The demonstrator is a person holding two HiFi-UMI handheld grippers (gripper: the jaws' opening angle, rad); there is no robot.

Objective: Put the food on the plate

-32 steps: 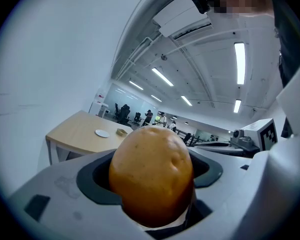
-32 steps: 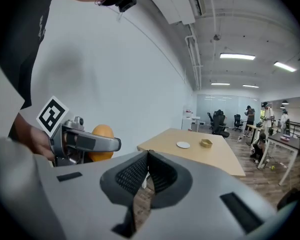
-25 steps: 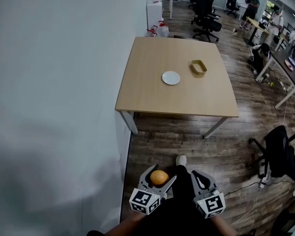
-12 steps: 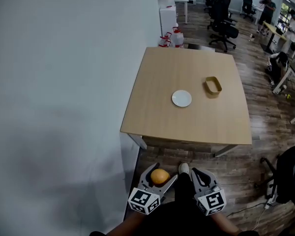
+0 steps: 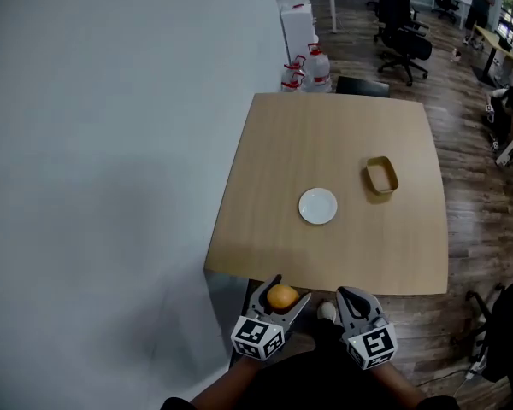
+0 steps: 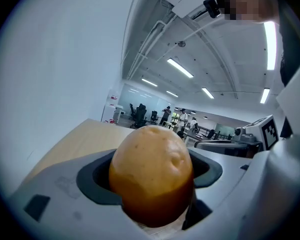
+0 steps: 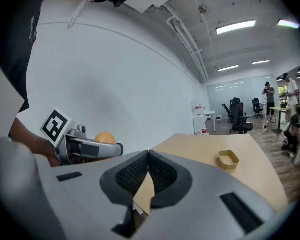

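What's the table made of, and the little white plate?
The table looks like light wood or wood laminate: even tan colour, matte top. The round plate looks like smooth white ceramic or plastic; it is too small to tell which.

A yellow tray (image 5: 381, 175) lies on the wooden table (image 5: 342, 126).

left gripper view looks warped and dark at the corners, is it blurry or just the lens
Left gripper view: wide-angle lens, so black corners and bowed ceiling lights; the round orange food between the jaws looms large yet sharp, its underside shaded. Head view: the light wooden table bows at its edges too; a soft shadow lies on the white wall.
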